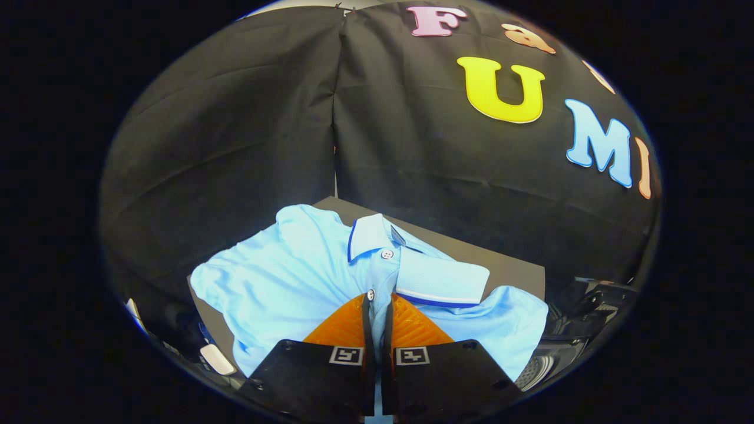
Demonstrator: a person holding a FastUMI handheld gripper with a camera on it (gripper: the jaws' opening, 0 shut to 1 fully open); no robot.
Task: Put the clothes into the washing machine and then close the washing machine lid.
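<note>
Gripper view: tool (377, 306) clamps the blue shirt's (283, 282) placket above the table (506, 268).

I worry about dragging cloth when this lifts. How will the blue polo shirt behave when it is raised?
The shirt looks thin and creased, so probably floppy and light. The gripper pinches only its button placket, so the sleeves would likely hang and trail.
</note>
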